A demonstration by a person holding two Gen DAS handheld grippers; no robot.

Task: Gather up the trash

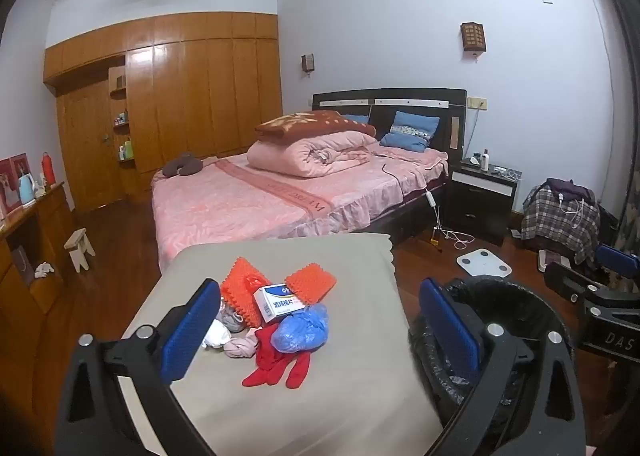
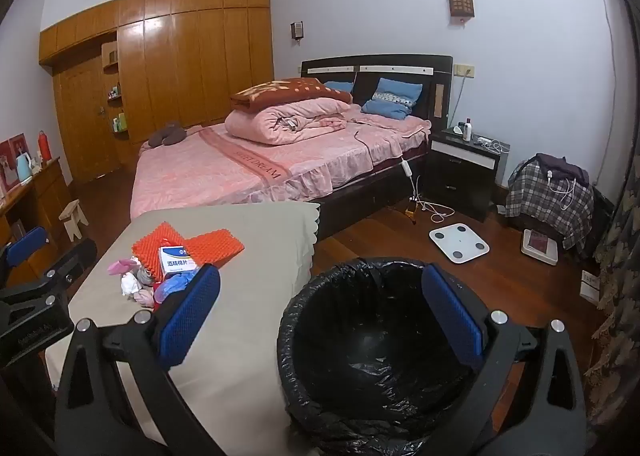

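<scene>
The left tongs point(image 1: 318, 330) stand spread wide with nothing between the blue pads, low in the left wrist view, over a grey-cloth surface point(image 1: 360, 396) that fills the lower middle of that frame. On the surface, at centre frame, lies a small heap of trash: two orange spiked pads point(image 1: 310, 283), a white and blue box point(image 1: 280, 302) lying on them, a crumpled blue plastic cover point(image 1: 302, 328) just below the box, a red glove point(image 1: 280, 366) touching it at the heap's near edge, and pale pink and white wads point(image 1: 228, 340) on the heap's left side.

The right tongs point(image 2: 320, 314) are spread just as wide and hold nothing. In the right wrist view they hang over the near corner of the surface and a bin lined with a black bag point(image 2: 380, 340), which stands on the wooden floor point(image 2: 520, 288) at lower centre, just right of the surface. The heap sits at centre left of this frame, partly hidden behind the left blue pad.

Behind, a bed point(image 2: 256, 172) with pink covers fills the middle of the frame, and a white scale point(image 2: 459, 242) lies on the floor to the right.
</scene>
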